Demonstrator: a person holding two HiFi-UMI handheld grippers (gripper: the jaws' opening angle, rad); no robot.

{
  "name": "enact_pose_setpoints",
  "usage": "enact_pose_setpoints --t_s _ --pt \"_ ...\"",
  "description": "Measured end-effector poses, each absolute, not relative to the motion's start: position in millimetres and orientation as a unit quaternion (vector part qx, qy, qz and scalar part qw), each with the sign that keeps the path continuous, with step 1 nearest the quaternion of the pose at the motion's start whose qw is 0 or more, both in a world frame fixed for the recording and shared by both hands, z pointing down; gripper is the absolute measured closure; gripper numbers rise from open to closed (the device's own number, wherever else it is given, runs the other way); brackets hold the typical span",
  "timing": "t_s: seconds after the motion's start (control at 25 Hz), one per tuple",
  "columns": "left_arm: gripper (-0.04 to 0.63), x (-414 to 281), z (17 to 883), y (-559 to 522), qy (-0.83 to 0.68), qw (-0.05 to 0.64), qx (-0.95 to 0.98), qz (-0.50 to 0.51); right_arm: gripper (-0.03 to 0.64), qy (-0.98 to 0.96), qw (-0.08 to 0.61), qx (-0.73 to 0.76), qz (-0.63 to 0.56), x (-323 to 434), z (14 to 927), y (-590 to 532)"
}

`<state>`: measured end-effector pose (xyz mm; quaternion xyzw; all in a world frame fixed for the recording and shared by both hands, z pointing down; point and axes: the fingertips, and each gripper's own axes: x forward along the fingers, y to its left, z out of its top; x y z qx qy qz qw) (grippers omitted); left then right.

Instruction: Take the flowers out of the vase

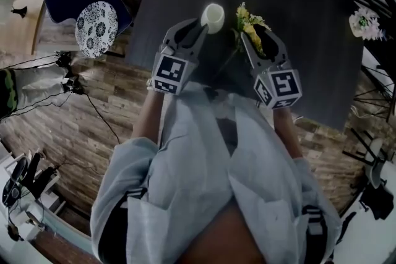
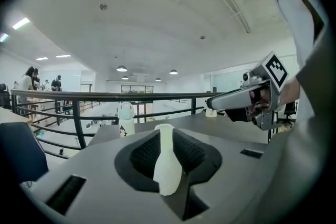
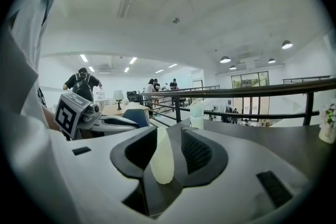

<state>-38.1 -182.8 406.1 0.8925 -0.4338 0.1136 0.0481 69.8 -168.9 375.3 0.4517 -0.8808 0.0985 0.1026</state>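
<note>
Reaches forward with the left gripper (image 1: 197, 26), tipped slightly down, over the near part of the bench (image 1: 309, 71). Clamps narrowly parted jaws on the white vase (image 1: 213, 14), pads against both its sides. Holds the right gripper (image 1: 255, 37) alongside at a like tilt. Pinches a pale cream part of the flowers (image 1: 246, 17) in slightly wider jaws. Carries the flowers just right of the vase, clear of its mouth.

L gripper (image 1: 203, 26) grips white vase (image 1: 213, 15); R gripper (image 1: 249, 39) grips yellow flowers (image 1: 249, 20) just beside it, above dark table (image 1: 309, 40).
</note>
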Motion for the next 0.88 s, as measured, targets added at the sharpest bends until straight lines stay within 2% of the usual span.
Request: enact_pose_setpoints --t_s 0.16,0.32,0.88 --pt "0.570 -37.2 382.0 -177.5 -0.436 0.032 0.894 0.100 0.536 -0.876 0.091 0.465 0.093 70.4 367.4 -169.1" --pt "0.594 -33.2 365.7 -174.3 -0.436 0.012 0.894 0.098 0.618 -0.872 0.079 0.475 0.088 73.2 360.4 -169.0" --pt "0.594 -22.5 341.8 -159.8 -0.435 0.019 0.897 0.081 0.621 -0.896 0.038 0.433 0.089 57.7 333.8 -164.0"
